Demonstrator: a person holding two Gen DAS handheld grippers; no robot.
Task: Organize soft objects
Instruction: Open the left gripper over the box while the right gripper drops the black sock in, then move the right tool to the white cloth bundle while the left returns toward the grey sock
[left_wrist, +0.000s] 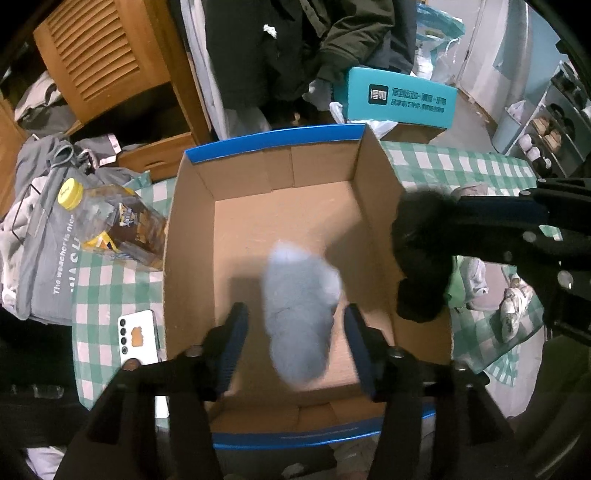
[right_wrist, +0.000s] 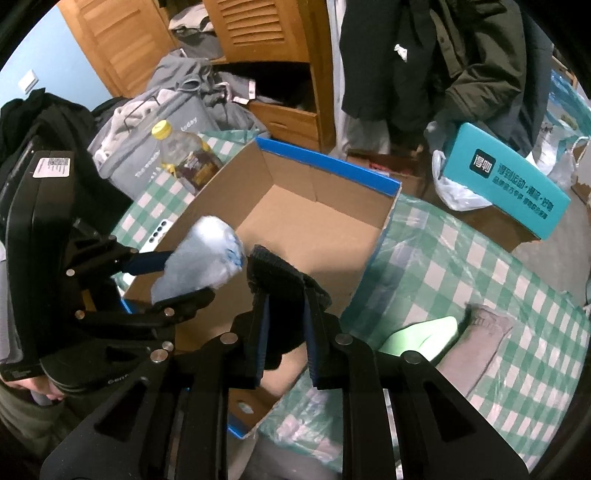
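An open cardboard box (left_wrist: 192, 229) with blue edges stands on the green checked tablecloth; it also shows in the right wrist view (right_wrist: 369, 258). My left gripper (left_wrist: 295, 332) is open above the box, and a pale blue fuzzy sock (left_wrist: 299, 314) blurs between its fingers, falling free. In the right wrist view the sock (right_wrist: 203, 258) hangs between the left gripper's fingers (right_wrist: 184, 299). My right gripper (right_wrist: 284, 332) is shut on a black sock (right_wrist: 284, 284) at the box's right wall; the black sock shows in the left wrist view (left_wrist: 421, 254).
A bottle (left_wrist: 110, 225) and a white phone (left_wrist: 138, 339) lie left of the box. A green sock (right_wrist: 421, 336) and a pinkish sock (right_wrist: 480, 343) lie right of it. A teal box (left_wrist: 399, 99) and hanging coats stand behind.
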